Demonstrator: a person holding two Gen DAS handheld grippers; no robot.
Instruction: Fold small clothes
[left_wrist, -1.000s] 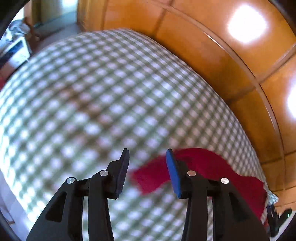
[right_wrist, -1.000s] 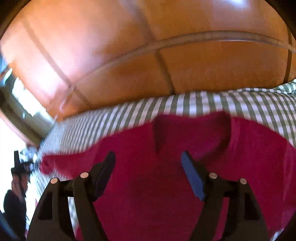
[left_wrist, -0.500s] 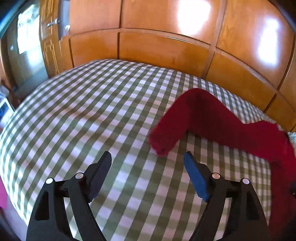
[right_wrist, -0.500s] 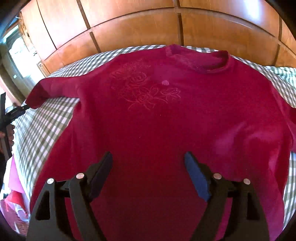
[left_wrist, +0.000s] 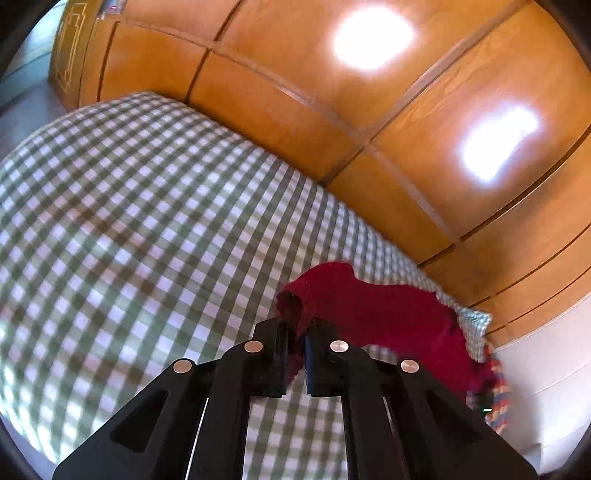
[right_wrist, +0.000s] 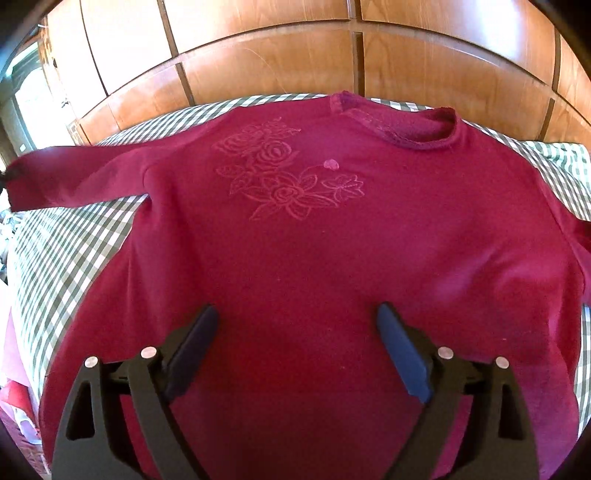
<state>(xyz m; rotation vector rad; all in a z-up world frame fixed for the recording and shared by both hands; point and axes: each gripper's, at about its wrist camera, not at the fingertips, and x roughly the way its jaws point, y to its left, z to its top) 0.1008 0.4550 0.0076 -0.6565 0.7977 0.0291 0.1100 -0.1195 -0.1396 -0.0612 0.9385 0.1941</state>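
Note:
A dark red sweater (right_wrist: 314, 240) with a stitched rose pattern lies face up on the green-and-white checked bed cover (right_wrist: 74, 251), collar toward the far side. My right gripper (right_wrist: 297, 317) hovers over the sweater's lower body, its jaws opening wide with only flat fabric below them and nothing pinched. The sweater's left sleeve (right_wrist: 74, 177) stretches out to the left. In the left wrist view, my left gripper (left_wrist: 297, 328) is shut on the cuff of that sleeve (left_wrist: 369, 310), which is lifted off the cover.
Glossy wooden wardrobe panels (right_wrist: 277, 62) stand right behind the bed, also seen as wooden panels (left_wrist: 369, 129) in the left wrist view. Bare checked cover (left_wrist: 147, 221) spreads to the left of the sleeve. Striped fabric (left_wrist: 495, 391) hangs at the bed's right edge.
My left gripper opened wide in front of the sleeve end, then shut on the cuff and raised it. My right gripper drew back from the collar to the lower body and widened.

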